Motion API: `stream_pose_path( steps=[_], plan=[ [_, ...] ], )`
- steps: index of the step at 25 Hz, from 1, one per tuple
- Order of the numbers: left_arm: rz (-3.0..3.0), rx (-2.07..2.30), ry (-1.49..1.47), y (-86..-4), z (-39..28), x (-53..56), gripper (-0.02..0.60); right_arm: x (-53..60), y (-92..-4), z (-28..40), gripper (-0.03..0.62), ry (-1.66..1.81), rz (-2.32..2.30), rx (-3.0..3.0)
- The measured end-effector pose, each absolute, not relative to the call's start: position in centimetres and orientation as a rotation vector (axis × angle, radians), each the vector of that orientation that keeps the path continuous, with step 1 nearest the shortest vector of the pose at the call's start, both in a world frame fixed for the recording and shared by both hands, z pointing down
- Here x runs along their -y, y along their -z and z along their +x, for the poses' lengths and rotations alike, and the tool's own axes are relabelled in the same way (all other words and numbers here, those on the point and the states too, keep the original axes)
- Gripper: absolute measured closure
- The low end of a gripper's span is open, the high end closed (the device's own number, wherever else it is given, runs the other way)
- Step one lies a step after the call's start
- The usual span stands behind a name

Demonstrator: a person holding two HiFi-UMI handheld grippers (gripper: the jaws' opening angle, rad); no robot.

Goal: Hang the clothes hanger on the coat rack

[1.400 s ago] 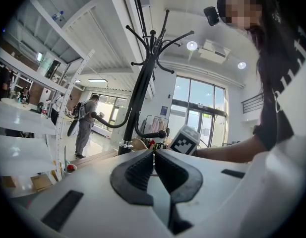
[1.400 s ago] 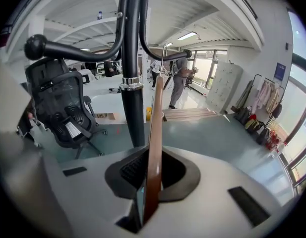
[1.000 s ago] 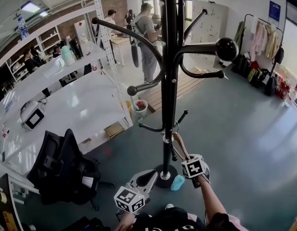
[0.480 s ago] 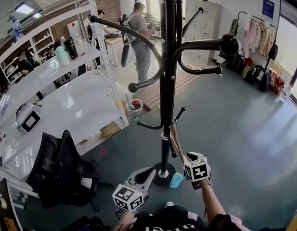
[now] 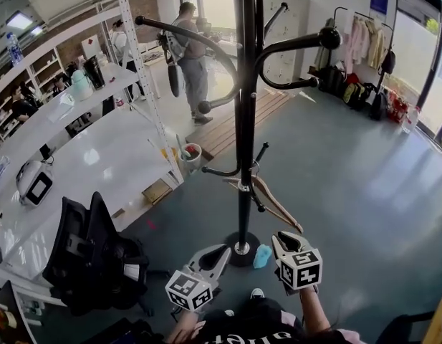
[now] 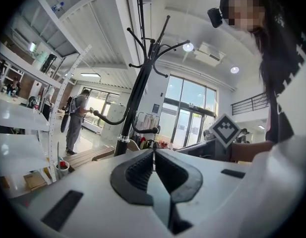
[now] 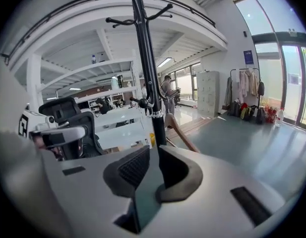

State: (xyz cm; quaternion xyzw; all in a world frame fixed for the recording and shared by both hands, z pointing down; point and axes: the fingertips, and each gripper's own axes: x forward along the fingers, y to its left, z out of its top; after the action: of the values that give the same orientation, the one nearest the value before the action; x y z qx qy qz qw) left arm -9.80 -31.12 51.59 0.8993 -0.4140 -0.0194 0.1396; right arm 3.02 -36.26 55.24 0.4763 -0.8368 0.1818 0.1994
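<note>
The black coat rack (image 5: 247, 156) stands straight ahead on a round base. A wooden clothes hanger (image 5: 272, 201) hangs by its hook from one of the rack's low arms, tilted down to the right, with nothing holding it. My right gripper (image 5: 286, 239) is just below the hanger's lower end and apart from it, open and empty. In the right gripper view the hanger (image 7: 181, 132) and the rack's pole (image 7: 152, 98) rise beyond the parted jaws (image 7: 153, 150). My left gripper (image 5: 222, 251) is near the rack's base, shut and empty (image 6: 153, 151).
A black office chair (image 5: 92, 253) stands at the left by a long white table (image 5: 99, 163) with shelving. A blue cloth (image 5: 262, 255) lies beside the rack's base. People (image 5: 185, 56) stand at the back, and a garment rail (image 5: 357, 41) is far right.
My right gripper was at the hanger's lower end; now it has let go and drawn back toward me. The hanger now hangs free on the rack. The left gripper has barely moved.
</note>
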Motion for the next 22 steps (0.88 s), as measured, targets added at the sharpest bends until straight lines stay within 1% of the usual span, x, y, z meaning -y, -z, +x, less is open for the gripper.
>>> stream_pose_path(
  steps=[12,22],
  plan=[
    [2.69,0.95,-0.011,-52.4,-10.4,21.9,0.58,23.0,-55.7,-1.0,0.528,-0.641,1.459,2.35],
    [2.721,0.865,0.011,-52.2,-7.7,16.0,0.58,14.9,-55.5,0.3,0.528,-0.636,1.49,2.33]
  ],
)
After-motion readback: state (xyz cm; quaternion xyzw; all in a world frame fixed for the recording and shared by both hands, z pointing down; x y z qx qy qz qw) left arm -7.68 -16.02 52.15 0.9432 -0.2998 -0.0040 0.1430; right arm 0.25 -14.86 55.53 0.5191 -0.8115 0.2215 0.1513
